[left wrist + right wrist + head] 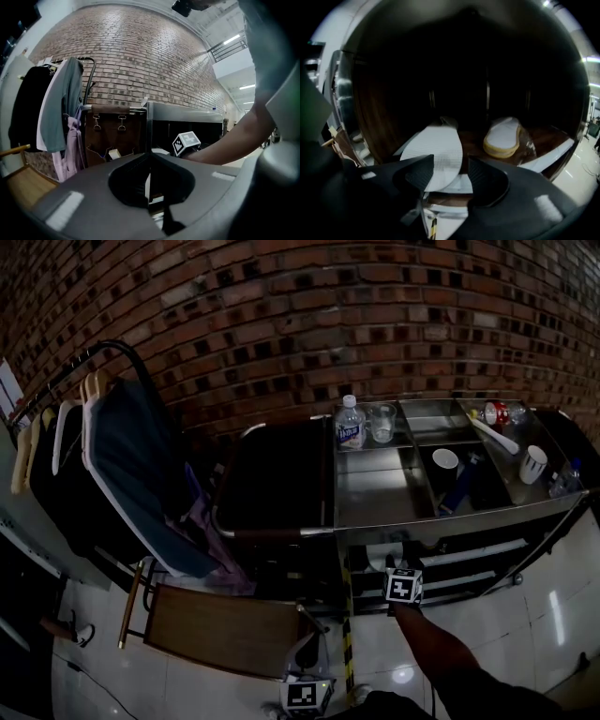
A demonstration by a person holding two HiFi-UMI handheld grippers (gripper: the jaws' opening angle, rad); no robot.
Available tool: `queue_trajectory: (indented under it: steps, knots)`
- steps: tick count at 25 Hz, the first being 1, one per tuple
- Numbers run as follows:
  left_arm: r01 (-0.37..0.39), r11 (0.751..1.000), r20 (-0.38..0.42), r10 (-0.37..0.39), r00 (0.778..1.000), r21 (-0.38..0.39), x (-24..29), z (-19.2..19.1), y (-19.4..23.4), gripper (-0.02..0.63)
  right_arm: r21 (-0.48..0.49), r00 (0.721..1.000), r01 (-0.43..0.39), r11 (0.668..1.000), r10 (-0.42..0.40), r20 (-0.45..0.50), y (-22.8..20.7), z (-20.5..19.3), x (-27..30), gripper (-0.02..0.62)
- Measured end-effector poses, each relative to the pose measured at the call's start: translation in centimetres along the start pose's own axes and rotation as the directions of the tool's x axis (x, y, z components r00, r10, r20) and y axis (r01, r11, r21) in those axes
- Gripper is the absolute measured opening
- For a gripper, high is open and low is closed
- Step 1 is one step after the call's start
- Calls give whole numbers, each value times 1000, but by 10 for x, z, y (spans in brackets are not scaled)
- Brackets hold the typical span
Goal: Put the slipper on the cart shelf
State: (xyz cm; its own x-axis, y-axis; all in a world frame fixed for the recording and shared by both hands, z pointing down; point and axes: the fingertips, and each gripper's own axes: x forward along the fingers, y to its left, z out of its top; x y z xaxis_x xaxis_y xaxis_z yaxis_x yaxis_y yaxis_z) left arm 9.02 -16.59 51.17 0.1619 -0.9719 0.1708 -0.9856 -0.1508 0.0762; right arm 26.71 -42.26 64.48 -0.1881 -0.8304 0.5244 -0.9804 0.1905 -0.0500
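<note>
Fingers (419,174) seemingly off slipper (436,154); twin (502,137) beside

Head view: high, steeply down onto cart (375,498). Left gripper view: low, farther back, level toward cart front. Right gripper view: close, into shelf (543,136). Shared: cart.

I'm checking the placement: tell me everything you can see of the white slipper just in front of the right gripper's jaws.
The white slipper shows its pale, finely ribbed sole, a rounded oval that looks like foam, turned toward the camera. It lies inside the dark cart on the brown shelf, left of a yellow-rimmed slipper and apart from it. The right gripper stands open at its near end, and neither pad appears to press on it.
</note>
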Motion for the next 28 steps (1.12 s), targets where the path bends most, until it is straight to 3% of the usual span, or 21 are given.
queue_trajectory:
  steps: [6,10,13,17,28]
  knots:
    - [3,1000,9,-2,1000,-21,-4,4,-1,15,-129,972,-48,991,76,222,25,38,-74,202]
    - [42,999,34,-42,999,-22,2,11,-12,15,-190,937,-93,977,151,315,45,52,-140,116]
    - [62,998,54,-61,997,-12,5,18,-16,15,-212,923,-145,966,209,323,63,53,-182,8]
    - [99,995,91,-99,991,0,10,37,-25,15,-199,910,-196,960,254,329,73,48,-228,3]
    - [126,992,105,-127,986,19,9,51,-39,15,-181,894,-167,969,226,386,82,26,-284,2]
